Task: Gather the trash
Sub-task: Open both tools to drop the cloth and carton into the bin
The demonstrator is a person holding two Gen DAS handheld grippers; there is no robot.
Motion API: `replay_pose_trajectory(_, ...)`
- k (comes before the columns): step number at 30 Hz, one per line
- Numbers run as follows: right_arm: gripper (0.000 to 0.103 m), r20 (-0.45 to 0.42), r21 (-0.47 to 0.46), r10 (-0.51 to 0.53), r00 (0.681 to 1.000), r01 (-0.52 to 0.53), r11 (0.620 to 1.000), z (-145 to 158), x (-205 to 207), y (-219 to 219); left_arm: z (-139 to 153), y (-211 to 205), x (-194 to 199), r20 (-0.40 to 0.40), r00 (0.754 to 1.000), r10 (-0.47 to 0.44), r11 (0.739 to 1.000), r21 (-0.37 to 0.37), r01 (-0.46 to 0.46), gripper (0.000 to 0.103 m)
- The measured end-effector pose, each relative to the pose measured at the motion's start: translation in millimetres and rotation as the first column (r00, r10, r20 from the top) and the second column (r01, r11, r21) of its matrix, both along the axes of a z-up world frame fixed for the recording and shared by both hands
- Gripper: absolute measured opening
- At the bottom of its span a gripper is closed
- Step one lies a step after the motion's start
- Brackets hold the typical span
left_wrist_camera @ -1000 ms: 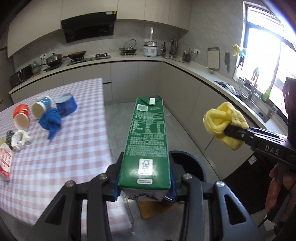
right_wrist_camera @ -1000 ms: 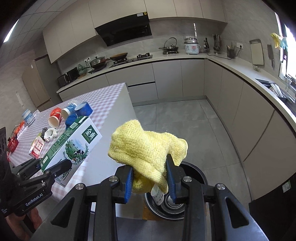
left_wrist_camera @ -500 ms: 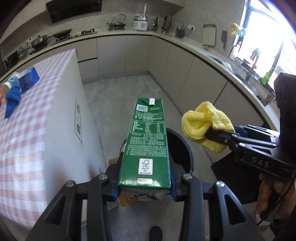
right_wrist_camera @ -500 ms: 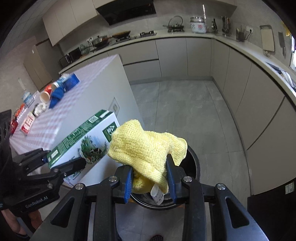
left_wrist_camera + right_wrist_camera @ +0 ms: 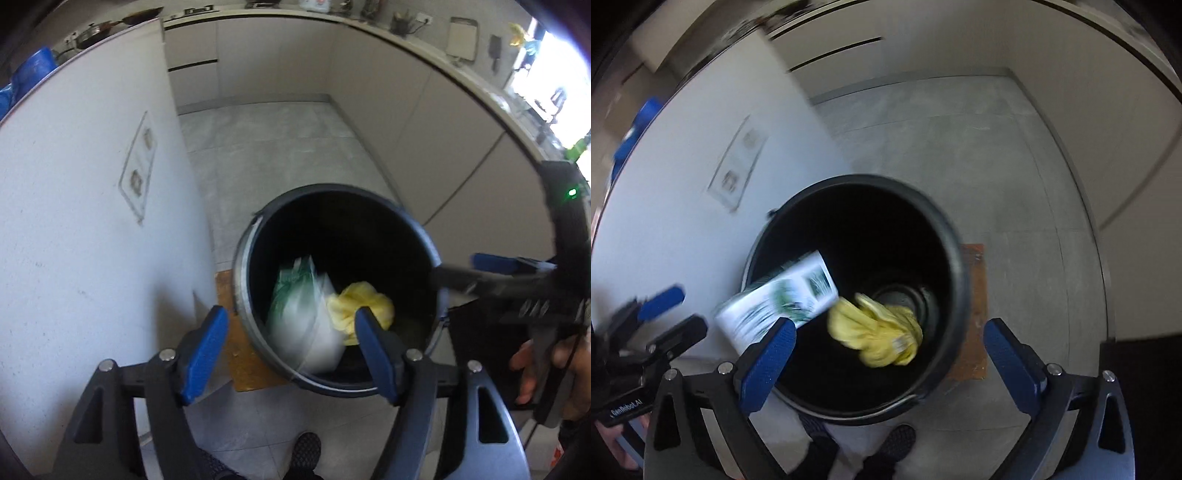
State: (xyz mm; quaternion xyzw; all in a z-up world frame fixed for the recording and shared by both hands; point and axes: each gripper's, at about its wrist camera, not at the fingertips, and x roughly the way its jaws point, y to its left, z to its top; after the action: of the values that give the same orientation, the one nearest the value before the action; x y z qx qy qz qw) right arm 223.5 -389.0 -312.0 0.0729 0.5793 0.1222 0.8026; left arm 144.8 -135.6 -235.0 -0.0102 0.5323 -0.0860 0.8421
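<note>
A round black trash bin (image 5: 243, 266) (image 5: 960, 266) stands on the floor below both grippers. The green and white milk carton (image 5: 303, 314) (image 5: 779, 302) is blurred, dropping into the bin's left side. The yellow cloth (image 5: 360, 308) (image 5: 877, 334) falls free beside it inside the bin. My left gripper (image 5: 291, 332) hangs over the bin's near rim, its jaws opening with nothing pressed between the pads. My right gripper (image 5: 888, 350) is above the bin too, jaws opening wide, the cloth below them untouched. Each gripper shows in the other's view: the right gripper (image 5: 480, 273), the left gripper (image 5: 665, 314).
The white side panel of the kitchen island (image 5: 85, 206) rises just left of the bin. A brown board (image 5: 236, 332) (image 5: 973, 317) lies under the bin. Grey floor tiles and pale cabinets (image 5: 443, 129) lie beyond. A dark shoe (image 5: 897, 446) is at the bottom edge.
Both grippers dropped toward the bin and tilted downward. The left let go of the milk carton, the right let go of the yellow cloth, and both items are falling into the bin.
</note>
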Motion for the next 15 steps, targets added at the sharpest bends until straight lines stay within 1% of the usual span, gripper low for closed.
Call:
replay_pose_trajectory(2,0.103,0.026,-0.020,-0.057,0.998,0.057,0.998,4.9,0.0,-17.0,2.3,-0.6,-3.6,0.014,1.000,0.005,1.000,0.009,-0.005,0.088)
replay_pose_trajectory(3,0.103,0.040,-0.025,-0.070,0.997,0.071,0.997,8.3,-0.3,-20.9,3.7,-2.5,-6.1,0.019,1.000,0.002,1.000,0.023,-0.003,0.091)
replay_pose_trajectory(8,0.103,0.069,-0.053,-0.096,0.993,0.100,0.994,17.9,-2.8,-30.4,11.6,-19.1,-3.3,0.025,1.000,0.005,0.999,0.036,-0.006,0.096)
replay_pose_trajectory(15,0.103,0.091,-0.058,-0.098,0.991,0.103,0.993,30.1,-8.0,-31.0,22.4,-25.8,-8.6,0.028,0.999,-0.018,0.999,0.045,0.016,0.097)
